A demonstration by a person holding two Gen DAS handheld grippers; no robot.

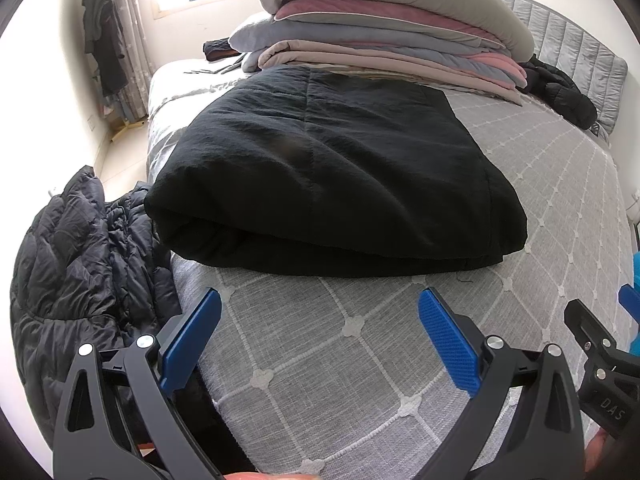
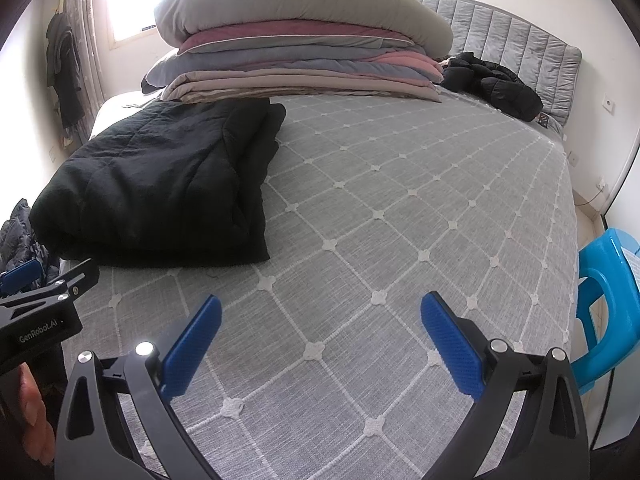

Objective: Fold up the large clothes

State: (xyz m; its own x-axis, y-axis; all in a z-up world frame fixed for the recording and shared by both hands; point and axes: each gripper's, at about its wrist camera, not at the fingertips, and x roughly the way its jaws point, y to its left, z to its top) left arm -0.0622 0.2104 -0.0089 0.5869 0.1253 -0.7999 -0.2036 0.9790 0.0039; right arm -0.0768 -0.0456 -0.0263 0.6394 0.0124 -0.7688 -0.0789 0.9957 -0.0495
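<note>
A large black padded garment [image 1: 332, 168] lies folded in a thick rectangle on the grey patterned bed [image 1: 360, 360]. It also shows in the right wrist view [image 2: 160, 184] at the left. My left gripper [image 1: 320, 308] is open and empty, above the bed just in front of the garment's near edge. My right gripper [image 2: 320, 312] is open and empty over bare bedspread [image 2: 400, 200], to the right of the garment. Neither gripper touches the garment.
A stack of folded quilts and pillows [image 1: 380, 28] sits at the back of the bed. A black puffer jacket [image 1: 80, 264] hangs off the left bed edge. Another dark jacket [image 2: 492, 84] lies by the headboard. A blue plastic stool [image 2: 604, 300] stands at the right.
</note>
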